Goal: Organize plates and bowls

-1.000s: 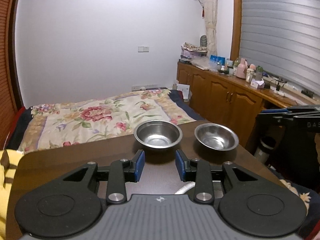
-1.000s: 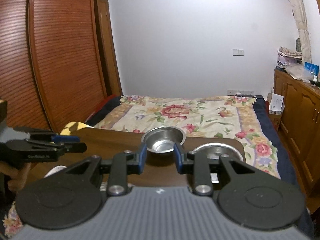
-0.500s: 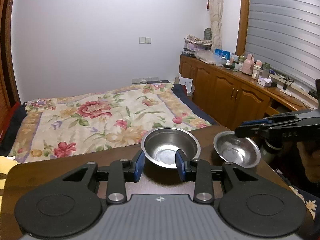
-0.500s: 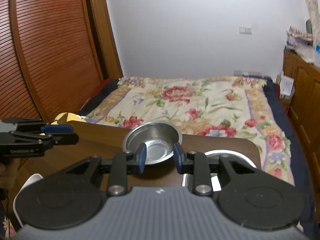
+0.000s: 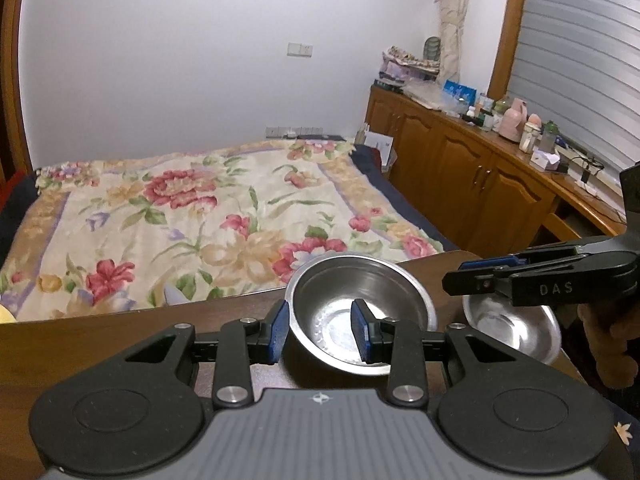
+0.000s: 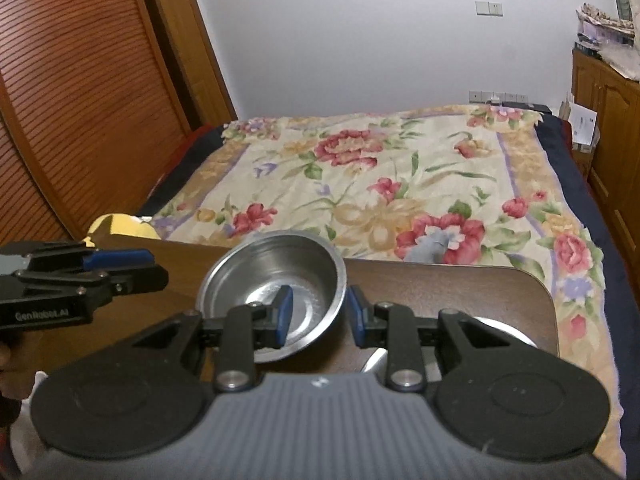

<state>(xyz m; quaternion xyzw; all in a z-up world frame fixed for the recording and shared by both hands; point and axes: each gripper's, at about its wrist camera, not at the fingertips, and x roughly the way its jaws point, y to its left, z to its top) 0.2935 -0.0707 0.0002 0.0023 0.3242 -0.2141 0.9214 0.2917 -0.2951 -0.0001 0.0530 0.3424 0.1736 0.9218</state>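
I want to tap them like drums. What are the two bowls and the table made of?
Both the near bowl and the far bowl look like shiny metal, probably steel: silvery and mirror-like. The table looks like dark polished wood, though it could be a coating.

our left gripper (image 5: 320, 330) straddles the near rim of a steel bowl (image 5: 362, 316), jaws apart, frame centre.
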